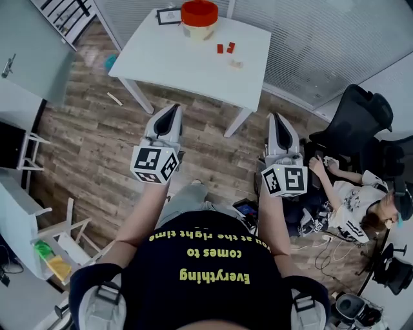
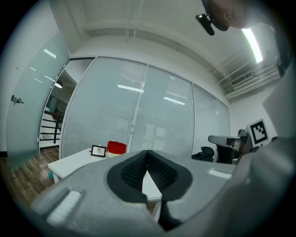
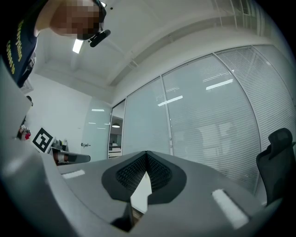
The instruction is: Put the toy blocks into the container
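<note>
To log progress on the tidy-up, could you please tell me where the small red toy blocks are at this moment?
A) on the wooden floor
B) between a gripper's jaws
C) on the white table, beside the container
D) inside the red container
C: in the head view the red toy blocks lie on the white table, a little to the right of the red container and not in it.

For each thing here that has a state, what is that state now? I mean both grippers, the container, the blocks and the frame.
left gripper: shut, empty.
right gripper: shut, empty.
container: upright on the table, top open.
red blocks: two, lying on the table, outside the container.
pale block: on the table, outside the container.
picture frame: standing beside the container.
</note>
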A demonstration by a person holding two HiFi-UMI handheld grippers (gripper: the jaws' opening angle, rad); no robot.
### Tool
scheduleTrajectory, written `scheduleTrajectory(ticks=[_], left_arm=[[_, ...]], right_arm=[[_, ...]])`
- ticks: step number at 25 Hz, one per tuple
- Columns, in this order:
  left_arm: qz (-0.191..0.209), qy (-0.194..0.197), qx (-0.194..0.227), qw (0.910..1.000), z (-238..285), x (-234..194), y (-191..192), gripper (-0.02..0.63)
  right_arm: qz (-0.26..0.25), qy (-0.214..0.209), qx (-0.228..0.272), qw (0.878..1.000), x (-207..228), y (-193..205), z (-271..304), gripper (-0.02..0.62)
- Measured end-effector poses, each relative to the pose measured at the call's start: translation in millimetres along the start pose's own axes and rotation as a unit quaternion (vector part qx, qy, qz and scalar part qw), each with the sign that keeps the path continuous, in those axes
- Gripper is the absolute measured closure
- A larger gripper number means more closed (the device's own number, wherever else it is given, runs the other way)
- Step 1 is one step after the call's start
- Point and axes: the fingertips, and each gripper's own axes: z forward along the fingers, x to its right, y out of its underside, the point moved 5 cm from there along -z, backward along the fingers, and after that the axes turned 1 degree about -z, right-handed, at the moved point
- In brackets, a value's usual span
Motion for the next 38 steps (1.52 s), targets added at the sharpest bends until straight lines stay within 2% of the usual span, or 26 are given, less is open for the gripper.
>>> scheduleTrajectory(ticks=[12, 26, 38], left_arm=[[-0.006, 0.006, -0.001, 1.0000, 13.1, -43.2, -0.7, 0.606], [-0.011, -0.016, 0.005, 0.9998, 16.0, -69.7, 0.1, 0.606], [-0.009, -0.050, 0.009, 0.9987, 42.3, -99.9, -9.0, 0.606]], right_arm=[[0.003, 0.008, -0.004, 1.000, -17.4, 11.8, 40.2, 0.591], [0.005, -0.008, -0.002, 1.000, -19.5, 17.5, 73.3, 0.591], [0.012, -0.036, 0.000, 0.999, -10.2, 23.2, 129.1, 0.591]])
